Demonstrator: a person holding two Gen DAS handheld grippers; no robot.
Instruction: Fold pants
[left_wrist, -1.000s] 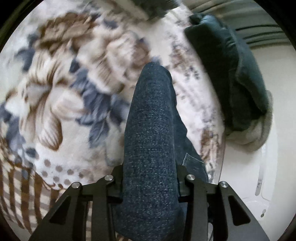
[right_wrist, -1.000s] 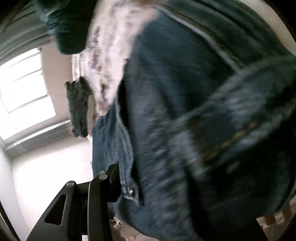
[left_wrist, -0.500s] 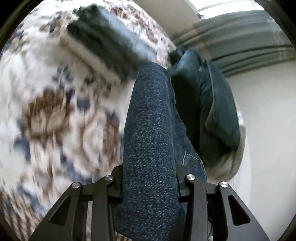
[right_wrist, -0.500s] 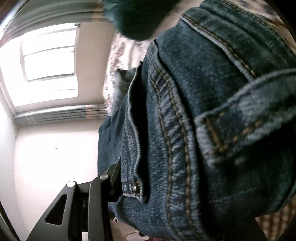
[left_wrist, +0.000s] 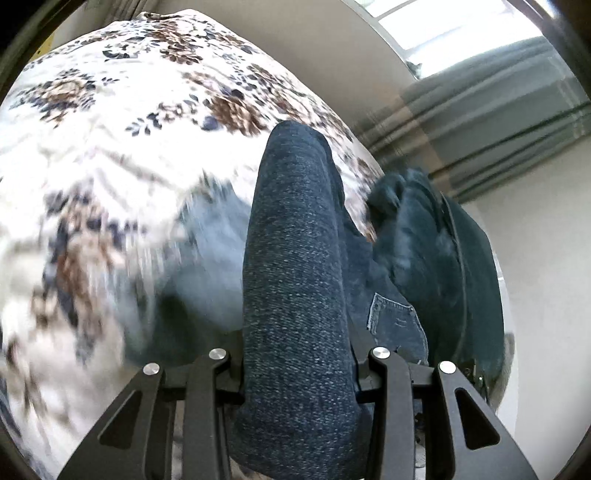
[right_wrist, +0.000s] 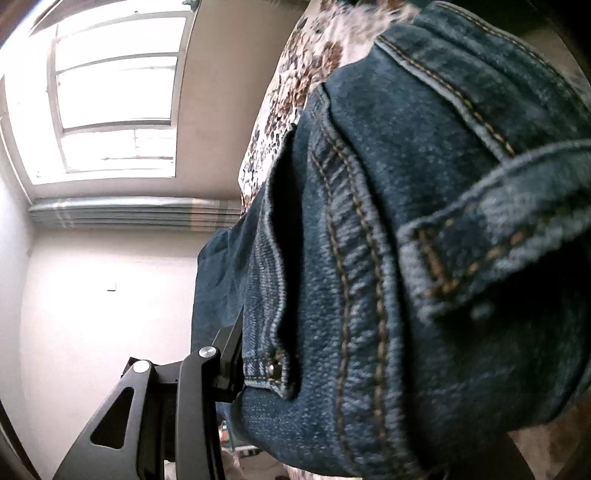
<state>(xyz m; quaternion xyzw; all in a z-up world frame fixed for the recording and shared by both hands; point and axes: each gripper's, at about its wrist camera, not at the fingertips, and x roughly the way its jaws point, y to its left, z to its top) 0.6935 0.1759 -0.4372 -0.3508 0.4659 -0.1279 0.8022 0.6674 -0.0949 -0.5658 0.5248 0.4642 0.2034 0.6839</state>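
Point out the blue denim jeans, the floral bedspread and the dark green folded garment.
blue denim jeans (right_wrist: 424, 229): right wrist view, waistband seam.
floral bedspread (left_wrist: 122, 122): left wrist view, printed top.
dark green folded garment (left_wrist: 436, 258): left wrist view, upper face.

Coarse blue denim pants (right_wrist: 424, 258), rough weave, tan stitching, small metal rivet (right_wrist: 272, 368). Speckled inner face of the denim in the left view. Matt black plastic left gripper (left_wrist: 299, 369) with bright metal pins. Soft floral cloth bedspread (left_wrist: 122, 122). Dark plush cushion (left_wrist: 443, 258) at right.

A bed under a white bedspread (left_wrist: 122, 155) with brown and blue flowers carries a dark teal plush bundle (left_wrist: 436, 258) at its window-side edge.
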